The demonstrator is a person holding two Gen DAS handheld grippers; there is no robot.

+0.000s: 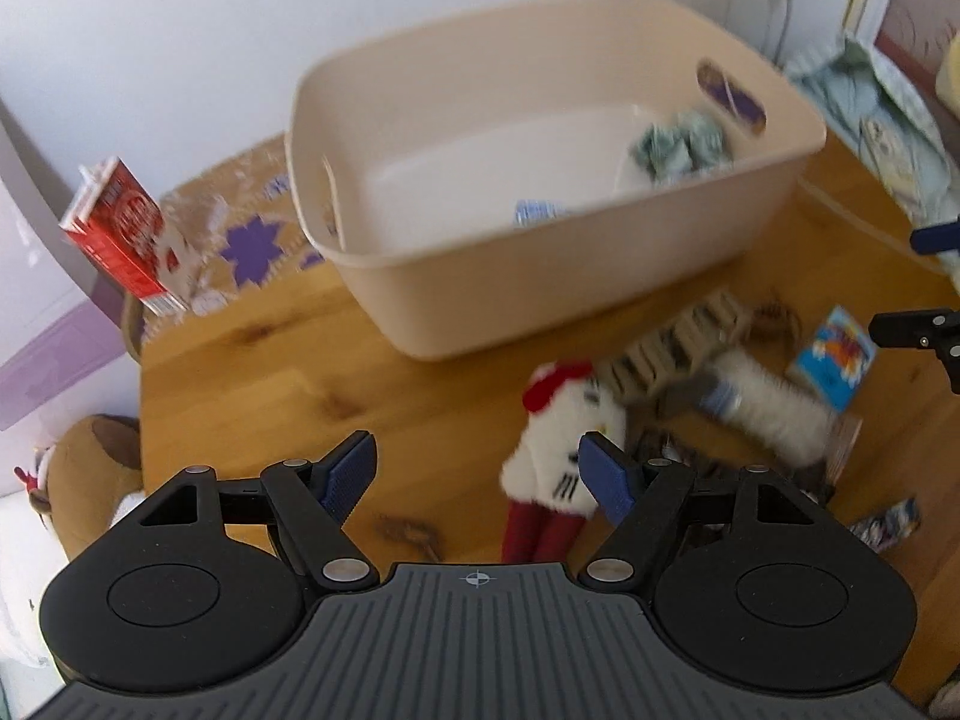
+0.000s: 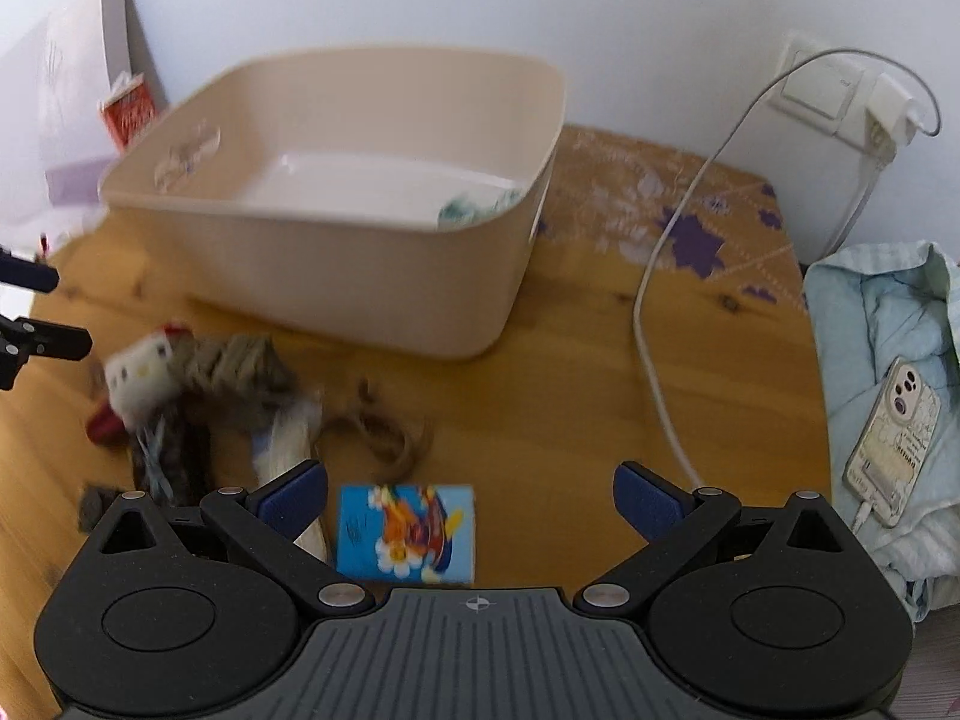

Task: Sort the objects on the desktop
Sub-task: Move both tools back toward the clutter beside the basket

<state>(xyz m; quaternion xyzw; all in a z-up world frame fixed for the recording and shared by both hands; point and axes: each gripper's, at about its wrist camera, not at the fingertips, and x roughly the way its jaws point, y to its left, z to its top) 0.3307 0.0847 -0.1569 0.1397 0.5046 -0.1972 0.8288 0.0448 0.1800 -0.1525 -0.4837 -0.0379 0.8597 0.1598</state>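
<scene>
Both grippers hang open over a heap of small things beside the half-filled tub.

The white plush toy, a blue picture card and tangled cord lie loose on the wooden table, just in front of the beige tub, which already holds a few items. The left gripper is wide apart and empty beside the plush; the right gripper is equally spread, holding nothing, with the card between its fingers, seemingly its next pick.

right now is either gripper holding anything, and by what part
Nothing is held. The left gripper is open above the table, beside the white plush. The right gripper is open over the blue card, not touching it.
</scene>
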